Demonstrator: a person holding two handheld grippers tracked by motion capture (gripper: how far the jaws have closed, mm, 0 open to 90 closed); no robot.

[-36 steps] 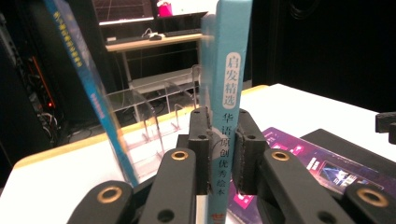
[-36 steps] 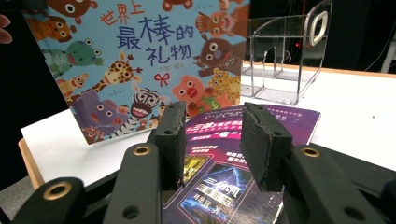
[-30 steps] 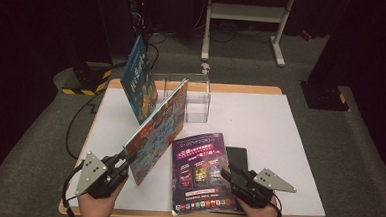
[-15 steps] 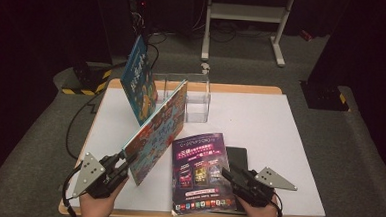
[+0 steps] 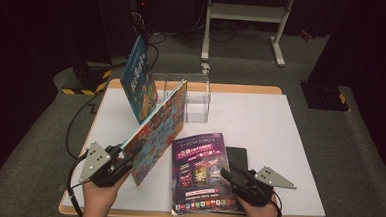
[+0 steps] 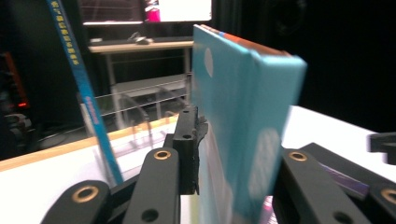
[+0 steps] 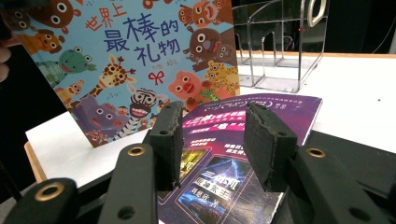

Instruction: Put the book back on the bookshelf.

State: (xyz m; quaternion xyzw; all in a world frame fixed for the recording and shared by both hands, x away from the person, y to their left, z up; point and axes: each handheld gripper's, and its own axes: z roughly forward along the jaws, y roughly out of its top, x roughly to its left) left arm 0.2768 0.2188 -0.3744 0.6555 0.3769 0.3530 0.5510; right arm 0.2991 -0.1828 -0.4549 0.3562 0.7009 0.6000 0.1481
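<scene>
Near the front-left corner of the table, the left gripper has the lower end of the animal picture book between its jaws. That book stands on its long edge and slants up from the gripper toward the clear acrylic rack at the rear edge. The left gripper's jaws have just been opening; in the left gripper view the book's teal cover sits in the gap, one pad close against it, but whether the pads still press on it I cannot tell. A second blue book leans upright at the rack's left end, just behind the first.

At the front edge, right of centre, the purple magazine lies flat, overlapping a black flat item beside it. The right gripper rests at the magazine's right border, jaws apart above the page with nothing between them.

Open tabletop stretches across the whole right half and behind the magazine up to the rack; the left strip is narrow.

Since a second ago the left gripper has shifted slightly and the picture book's lower end with it; the right gripper and magazine are unchanged.
</scene>
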